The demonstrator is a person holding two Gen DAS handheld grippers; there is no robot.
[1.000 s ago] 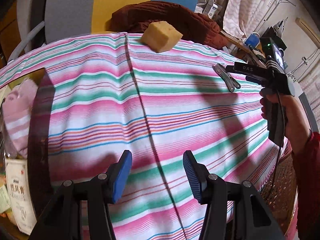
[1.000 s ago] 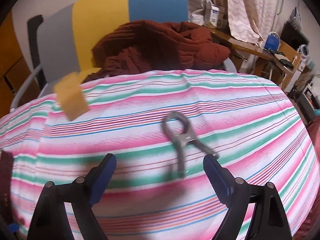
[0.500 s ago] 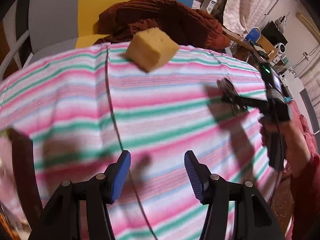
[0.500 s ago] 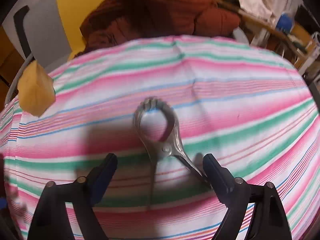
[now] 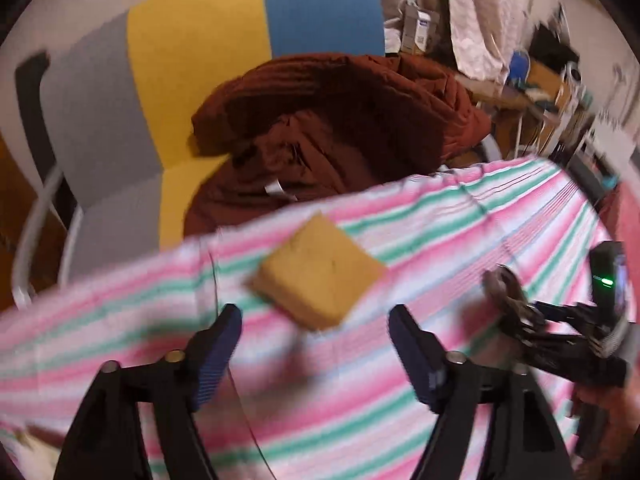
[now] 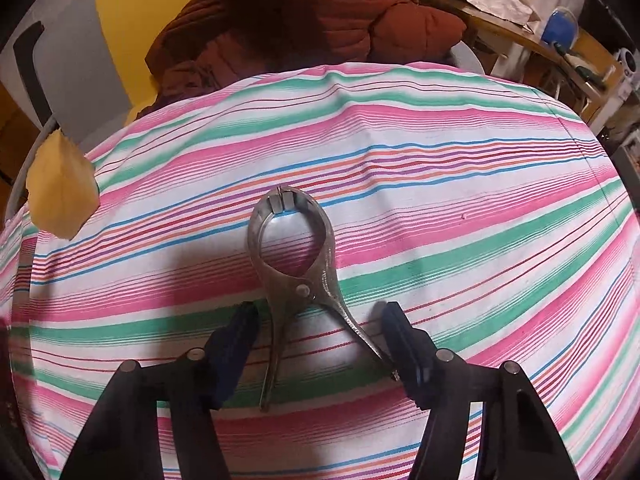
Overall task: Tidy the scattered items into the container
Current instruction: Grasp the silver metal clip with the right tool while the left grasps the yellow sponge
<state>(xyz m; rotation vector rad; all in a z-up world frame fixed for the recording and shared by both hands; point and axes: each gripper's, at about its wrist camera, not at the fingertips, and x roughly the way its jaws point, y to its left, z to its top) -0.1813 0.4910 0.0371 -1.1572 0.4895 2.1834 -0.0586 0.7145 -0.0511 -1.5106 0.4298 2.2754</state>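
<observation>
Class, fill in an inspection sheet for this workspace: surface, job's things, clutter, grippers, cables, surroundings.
Surface: striped cloth over the table.
Job's things: yellow sponge; metal clamp, lying flat. Container not seen.
Clutter: nothing seen.
Grippers: left hand-held gripper opening, nothing between its jaws, sponge just ahead; right hand-held gripper closing, jaws astride the clamp's handles.
Cables: thin dark line on the cloth, kind unclear.
Surroundings: chair bearing a rust-brown jacket; cluttered desk.

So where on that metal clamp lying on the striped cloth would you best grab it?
By its two handles. The metal clamp lies flat on the striped cloth, ring end pointing away, handles splayed toward the right gripper. Coming down from above, with one pad outside each handle, looks best; the jaws are closing there now, not yet pressing. The ring end looks too wide and smooth.
</observation>
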